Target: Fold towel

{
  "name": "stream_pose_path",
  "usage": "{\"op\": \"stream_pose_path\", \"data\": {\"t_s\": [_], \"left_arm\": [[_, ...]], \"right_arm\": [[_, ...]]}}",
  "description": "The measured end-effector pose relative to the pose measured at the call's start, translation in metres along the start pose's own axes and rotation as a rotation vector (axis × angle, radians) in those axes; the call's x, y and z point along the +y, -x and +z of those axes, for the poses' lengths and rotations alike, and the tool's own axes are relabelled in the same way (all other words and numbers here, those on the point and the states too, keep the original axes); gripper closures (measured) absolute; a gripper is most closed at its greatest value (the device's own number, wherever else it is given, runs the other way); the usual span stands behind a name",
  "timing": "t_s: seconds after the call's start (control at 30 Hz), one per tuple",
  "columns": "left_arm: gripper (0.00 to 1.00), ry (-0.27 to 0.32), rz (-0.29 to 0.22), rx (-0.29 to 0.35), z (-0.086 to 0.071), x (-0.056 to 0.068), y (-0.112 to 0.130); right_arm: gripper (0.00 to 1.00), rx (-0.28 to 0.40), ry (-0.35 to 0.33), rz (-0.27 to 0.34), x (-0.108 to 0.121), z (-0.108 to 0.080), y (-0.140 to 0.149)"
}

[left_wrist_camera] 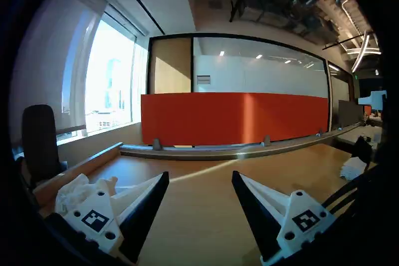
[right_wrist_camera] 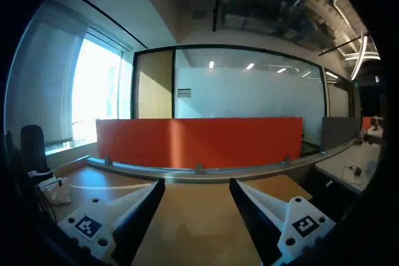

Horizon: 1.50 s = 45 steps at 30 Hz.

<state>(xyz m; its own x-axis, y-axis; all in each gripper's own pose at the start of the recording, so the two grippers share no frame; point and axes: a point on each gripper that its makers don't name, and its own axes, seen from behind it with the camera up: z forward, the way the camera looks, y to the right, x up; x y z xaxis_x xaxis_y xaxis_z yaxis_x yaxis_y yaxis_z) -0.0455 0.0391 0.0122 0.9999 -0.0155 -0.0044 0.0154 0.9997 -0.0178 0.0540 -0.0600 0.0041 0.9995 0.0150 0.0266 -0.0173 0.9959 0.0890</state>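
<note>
In the left gripper view, your left gripper [left_wrist_camera: 199, 173] stands wide open, its two fingers spread well apart with nothing held between them, only bare wooden desk [left_wrist_camera: 209, 206] showing in the gap. Just beyond the outer side of the left finger [left_wrist_camera: 144, 206] lies a white crumpled heap [left_wrist_camera: 75, 191] on the desk. It is blurred at the rim of the view, so I can only say it may be the towel. Far off past the right finger sits a smaller white bundle [left_wrist_camera: 353, 167]. Straight ahead of the fingertips an orange partition [left_wrist_camera: 234, 119] runs along the far edge of the desk, with a bright window [left_wrist_camera: 112, 81] and a black chair back [left_wrist_camera: 40, 138] off to the left.

In the right gripper view, your right gripper [right_wrist_camera: 196, 181] is likewise wide open and grips nothing. The desk [right_wrist_camera: 197, 226] lies between and ahead of its fingers. The white crumpled heap [right_wrist_camera: 56, 190] sits well to the left of the left finger [right_wrist_camera: 134, 216], near the desk's edge. The orange partition [right_wrist_camera: 199, 141] stands ahead of the tips, and a second desk [right_wrist_camera: 349, 161] lies to the right.
</note>
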Motion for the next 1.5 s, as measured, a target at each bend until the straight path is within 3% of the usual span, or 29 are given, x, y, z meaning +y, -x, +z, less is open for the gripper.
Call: {"op": "stream_pose_path", "data": {"t_s": [0.5,0.9,1.5], "left_arm": [[0.06,-0.005,0.021,0.027,-0.002,-0.016,0.047],[0.06,-0.018,-0.009,0.054,-0.003,-0.029,0.068],[0.07,-0.009,0.001,0.058,-0.001,-0.027,0.081]], "right_arm": [[0.00,0.009,0.018,0.001,0.000,0.000,0.023],[0.00,-0.011,-0.012,-0.023,-0.020,0.010,0.046],[0.00,-0.022,-0.019,-0.027,-0.025,0.016,0.057]]}}
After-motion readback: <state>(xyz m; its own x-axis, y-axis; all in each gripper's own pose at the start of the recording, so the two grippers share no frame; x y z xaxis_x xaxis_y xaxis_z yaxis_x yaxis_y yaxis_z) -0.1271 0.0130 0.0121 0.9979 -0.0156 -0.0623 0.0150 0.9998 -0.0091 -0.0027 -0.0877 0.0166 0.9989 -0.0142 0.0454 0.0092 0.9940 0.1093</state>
